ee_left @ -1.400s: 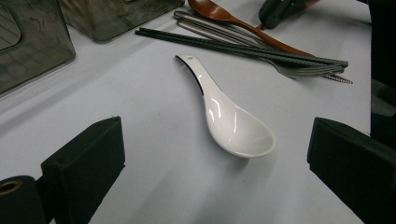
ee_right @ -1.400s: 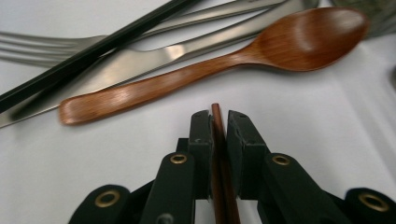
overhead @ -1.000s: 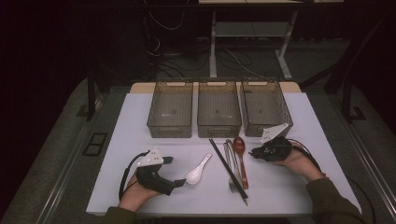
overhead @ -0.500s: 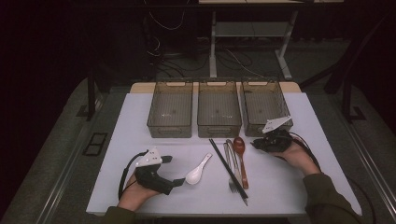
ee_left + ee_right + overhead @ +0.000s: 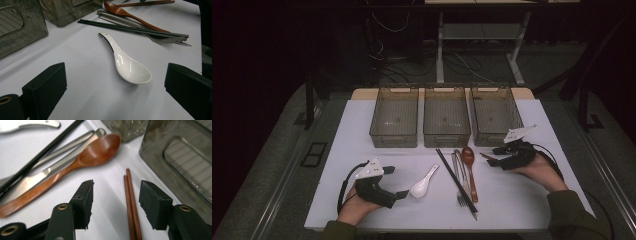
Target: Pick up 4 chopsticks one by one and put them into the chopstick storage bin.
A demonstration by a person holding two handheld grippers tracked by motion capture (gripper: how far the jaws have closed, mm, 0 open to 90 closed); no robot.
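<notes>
White tabletop (image 5: 362, 130): my right gripper (image 5: 115, 205), jaws just opened wide, straddles the brown chopsticks (image 5: 131, 202) untouched; my left gripper (image 5: 115, 92) gapes near the white spoon (image 5: 130, 67).

In the right gripper view, the brown chopsticks (image 5: 131, 205) are cut off by the bottom edge, so their far ends cannot be seen. The handle of the wooden spoon (image 5: 75, 165) is cut off at the left edge. Most of the grey bin (image 5: 180, 157) is cut off at the top and right. The black chopsticks (image 5: 42, 153) are blurred and cut at both ends. In the left gripper view, the left bin (image 5: 17, 27) is cut off by the left edge. In the high view, the fork (image 5: 460, 187) is partly hidden under the black chopsticks, and the brown chopsticks are too small to be made out well.
</notes>
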